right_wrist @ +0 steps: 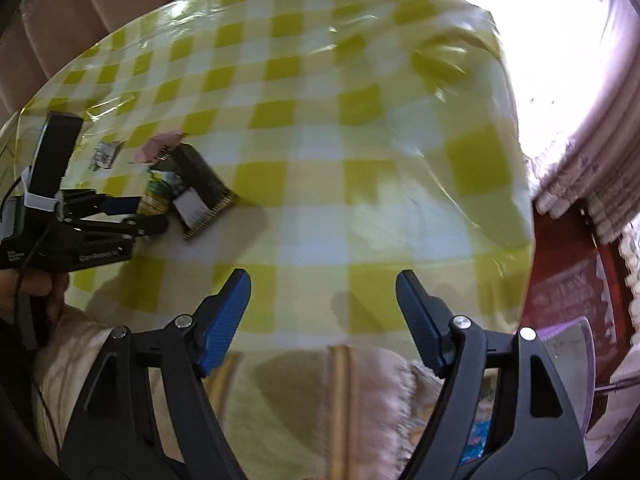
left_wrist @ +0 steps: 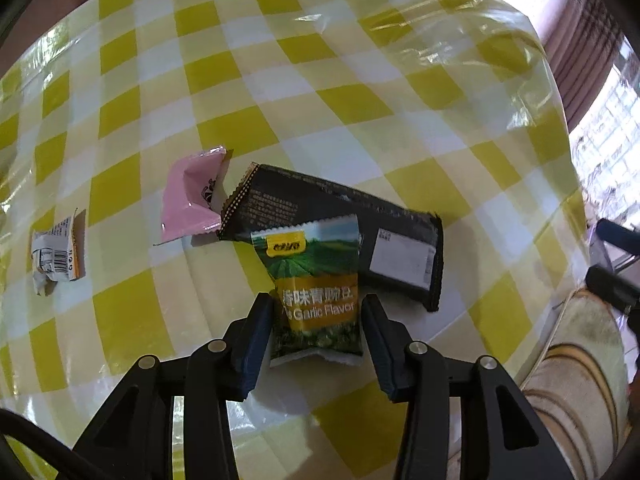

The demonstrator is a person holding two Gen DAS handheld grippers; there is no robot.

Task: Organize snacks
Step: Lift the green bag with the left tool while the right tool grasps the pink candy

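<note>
Green garlic-flavor snack packet (left_wrist: 316, 300) between left gripper (left_wrist: 317, 322) pads, barely touched, overlapping black wrapper (left_wrist: 340, 220), right gripper (right_wrist: 323, 320) spread wide, empty, above checkered tablecloth (right_wrist: 320, 128)

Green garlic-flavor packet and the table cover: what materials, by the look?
Green garlic-flavor packet: looks like printed plastic film, semi-gloss; zigzag-cut sealed ends and soft creases suggest it.
Table cover: probably glossy vinyl or a clear plastic sheet over checked cloth; bright glare streaks and stiff wrinkles at the far edge. Which one, the pictures do not settle.

Green garlic-flavor packet (left_wrist: 316, 292) overlapping black packet (left_wrist: 340, 220); pink packet (left_wrist: 190, 196) beside.
</note>
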